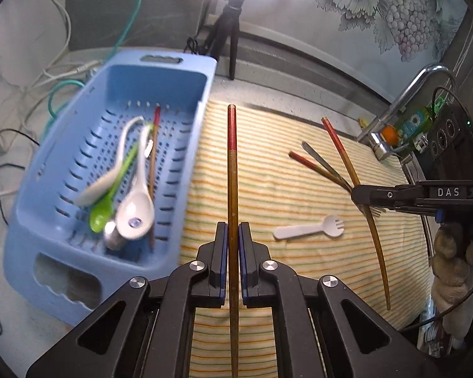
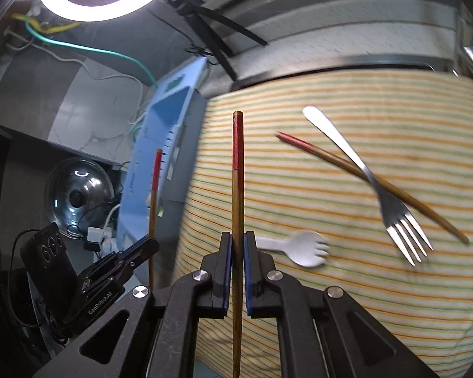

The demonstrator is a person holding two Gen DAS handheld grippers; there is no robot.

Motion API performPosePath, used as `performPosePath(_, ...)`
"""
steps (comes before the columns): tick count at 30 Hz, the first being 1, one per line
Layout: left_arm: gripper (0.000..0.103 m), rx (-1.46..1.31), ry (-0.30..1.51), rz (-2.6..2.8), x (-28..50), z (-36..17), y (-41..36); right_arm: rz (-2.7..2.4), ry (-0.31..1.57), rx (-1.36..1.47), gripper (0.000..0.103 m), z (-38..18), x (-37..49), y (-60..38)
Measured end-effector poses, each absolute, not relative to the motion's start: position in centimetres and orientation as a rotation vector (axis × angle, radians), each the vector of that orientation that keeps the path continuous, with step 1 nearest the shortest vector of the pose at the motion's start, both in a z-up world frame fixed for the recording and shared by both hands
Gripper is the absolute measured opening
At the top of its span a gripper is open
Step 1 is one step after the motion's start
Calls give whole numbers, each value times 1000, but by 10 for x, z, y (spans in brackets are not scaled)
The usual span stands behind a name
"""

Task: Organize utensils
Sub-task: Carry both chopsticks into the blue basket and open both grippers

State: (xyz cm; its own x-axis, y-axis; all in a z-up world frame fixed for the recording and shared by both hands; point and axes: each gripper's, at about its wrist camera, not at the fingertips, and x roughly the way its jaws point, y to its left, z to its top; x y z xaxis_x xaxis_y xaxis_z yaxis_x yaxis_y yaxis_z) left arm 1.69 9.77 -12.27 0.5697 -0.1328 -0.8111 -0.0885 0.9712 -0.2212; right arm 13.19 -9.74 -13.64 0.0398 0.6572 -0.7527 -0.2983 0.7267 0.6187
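Observation:
My left gripper (image 1: 233, 230) is shut on a red-tipped wooden chopstick (image 1: 232, 163) held above the striped cloth (image 1: 299, 271), just right of the blue basket (image 1: 41, 220). The basket holds two white spoons (image 1: 135, 211), a green spoon (image 1: 101, 217), a metal piece and a chopstick (image 1: 154, 157). My right gripper (image 2: 237, 239) is shut on another red-tipped chopstick (image 2: 237, 170); it also shows at the right of the left wrist view (image 1: 362, 196). On the cloth lie a metal fork (image 2: 391, 201), a third chopstick (image 2: 337, 160) under it and a white plastic spork (image 2: 302, 247).
A faucet (image 1: 403, 94) and a dish-soap bottle (image 1: 416, 123) stand at the far right. A tripod (image 1: 230, 22) and cables lie behind the basket. A glass pot lid (image 2: 78, 192) lies left of the basket. A ring light shines overhead.

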Motion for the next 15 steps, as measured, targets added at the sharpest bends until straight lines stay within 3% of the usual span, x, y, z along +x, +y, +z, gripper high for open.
performPosePath(15, 5, -221, 932, 54, 56, -107, 173, 815, 1247, 237, 6, -101, 158, 25)
